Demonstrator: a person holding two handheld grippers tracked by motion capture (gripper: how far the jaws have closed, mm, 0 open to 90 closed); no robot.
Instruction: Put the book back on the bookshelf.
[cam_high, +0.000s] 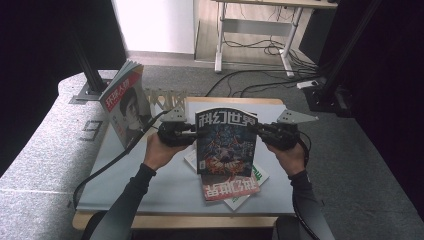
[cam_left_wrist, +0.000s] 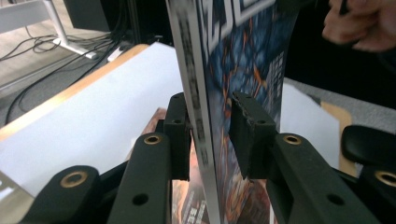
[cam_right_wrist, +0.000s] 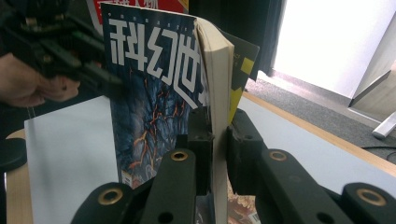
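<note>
**Blue magazine held upright between your two grippers**

You have the blue-covered magazine (cam_high: 226, 142) standing on end above the table (cam_high: 115, 180), its long axis vertical, title at the top and front cover turned towards you. Your right gripper (cam_right_wrist: 219, 135) is clamped on its page edge, both pads pressing the paper. Your left gripper (cam_left_wrist: 211, 135) straddles the spine edge: one pad lies against the back, the other stands clear of the cover, so those jaws are parted and not pinching.

Count four magazines: the one you hold, two lying flat beneath it, a red-covered one (cam_high: 231, 189) on top of a green-and-white one (cam_high: 260, 176), and a fourth, the red-titled magazine (cam_high: 125, 102), standing at the table's far left against a light wooden rack (cam_high: 165, 97). Two grippers, one rack.
</note>
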